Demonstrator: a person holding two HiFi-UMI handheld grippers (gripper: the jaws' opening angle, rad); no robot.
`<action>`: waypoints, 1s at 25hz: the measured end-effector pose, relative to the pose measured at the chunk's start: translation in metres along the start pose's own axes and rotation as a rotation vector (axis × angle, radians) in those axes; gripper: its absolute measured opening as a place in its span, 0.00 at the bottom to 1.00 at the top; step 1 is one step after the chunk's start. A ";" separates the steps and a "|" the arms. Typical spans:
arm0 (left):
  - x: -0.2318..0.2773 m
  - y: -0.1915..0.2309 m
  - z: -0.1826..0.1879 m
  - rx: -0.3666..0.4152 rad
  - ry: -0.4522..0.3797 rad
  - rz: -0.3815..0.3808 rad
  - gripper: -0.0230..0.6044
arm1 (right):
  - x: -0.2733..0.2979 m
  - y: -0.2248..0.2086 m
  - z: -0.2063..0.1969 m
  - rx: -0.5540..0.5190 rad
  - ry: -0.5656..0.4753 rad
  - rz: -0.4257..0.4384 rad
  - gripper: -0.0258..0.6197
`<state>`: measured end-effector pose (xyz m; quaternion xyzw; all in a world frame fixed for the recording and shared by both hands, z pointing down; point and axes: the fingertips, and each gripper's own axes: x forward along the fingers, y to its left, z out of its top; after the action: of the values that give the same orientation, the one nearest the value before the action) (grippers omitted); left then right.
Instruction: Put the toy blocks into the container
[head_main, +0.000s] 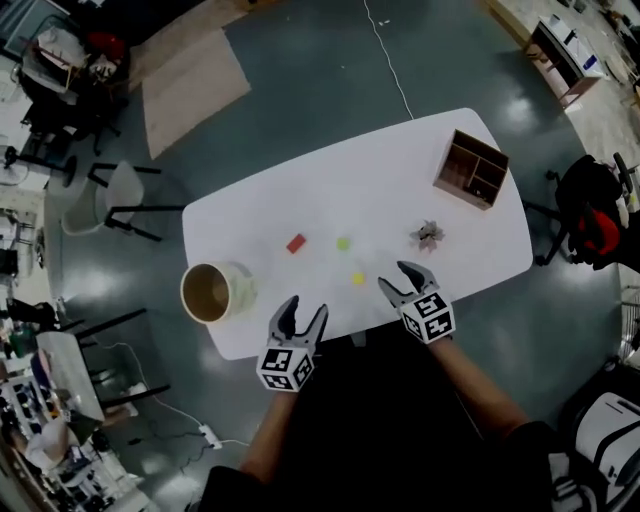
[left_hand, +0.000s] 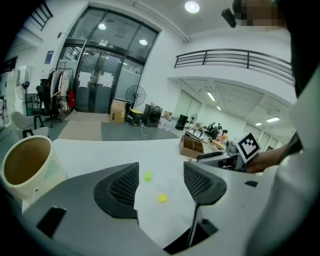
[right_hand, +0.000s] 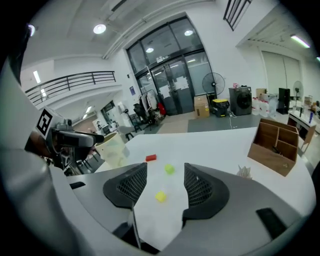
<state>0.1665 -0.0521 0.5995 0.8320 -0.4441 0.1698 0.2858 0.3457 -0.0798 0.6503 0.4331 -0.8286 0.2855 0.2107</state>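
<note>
Cup (head_main: 240, 290) stands mouth-up at the bench's (head_main: 400, 180) near-left corner, nothing seen inside. All 3 blocks are loose on the bench, to the right of the cup. Red block (head_main: 295, 243) is closest to the cup and set a bit further back than it. Green block (head_main: 343, 243) is further right. Yellow block (head_main: 358, 278) is furthest right of the cup and nearer the front edge. R tongs (head_main: 398, 277) stand wide apart w/ nothing in them. Yellow lies just ahead and a touch left of their tips, and the right gripper view shows it on the bench framed between the jaws, so R looks the nearer hand for it. L tongs (head_main: 305, 308) also gape empty, just right of the cup; from them red lies ahead and yellow ahead-right. Yellow & green are near-cubes w/ no real long axis. Red is a short bar, its long axis running roughly across the bench, slightly tilted. Likely next: R reaches for yellow, then carries it left to the cup. No brand or readable writing anywhere, only b/w square markers on the tongs' cubes.
</note>
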 end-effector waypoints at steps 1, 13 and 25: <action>-0.002 0.001 0.000 -0.007 -0.012 0.012 0.45 | 0.004 0.000 0.000 -0.022 0.003 0.010 0.35; -0.040 0.025 -0.011 -0.125 -0.133 0.191 0.45 | 0.076 0.030 -0.058 -0.333 0.240 0.214 0.35; -0.082 0.070 -0.025 -0.218 -0.240 0.269 0.46 | 0.138 0.036 -0.135 -0.519 0.530 0.259 0.35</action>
<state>0.0623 -0.0143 0.5976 0.7436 -0.5978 0.0571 0.2940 0.2553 -0.0575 0.8233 0.1687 -0.8380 0.1926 0.4819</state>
